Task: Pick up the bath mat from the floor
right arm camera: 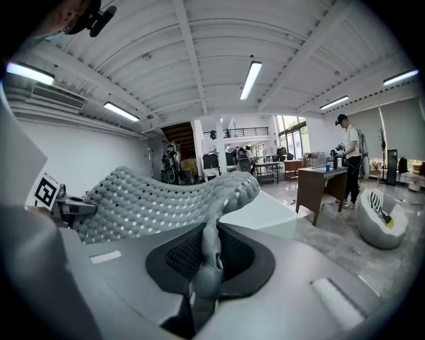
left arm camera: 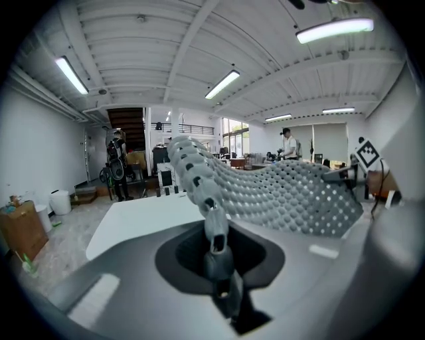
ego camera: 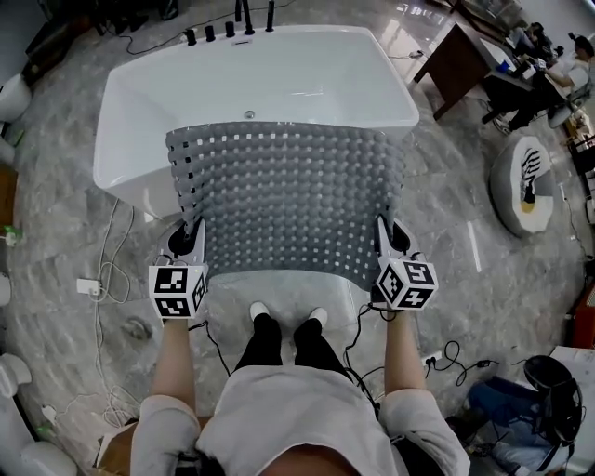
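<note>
A grey perforated bath mat [ego camera: 288,195] hangs spread out in the air between my two grippers, in front of the white bathtub [ego camera: 260,79]. My left gripper [ego camera: 191,244] is shut on the mat's near left corner. My right gripper [ego camera: 389,240] is shut on its near right corner. In the left gripper view the mat's edge [left arm camera: 199,179] runs away from the clamped jaws [left arm camera: 217,242], and the right gripper's marker cube [left arm camera: 366,154] shows beyond it. In the right gripper view the mat [right arm camera: 166,196] stretches left from the pinched corner [right arm camera: 211,249] toward the left gripper [right arm camera: 70,207].
The tub's black taps [ego camera: 232,23] line its far rim. Cables and a power strip [ego camera: 91,286] lie on the marble floor at left, more cables [ego camera: 451,358] at right. A brown desk [ego camera: 465,60] and a round white basin [ego camera: 522,186] stand at right. My feet [ego camera: 288,316] are below the mat.
</note>
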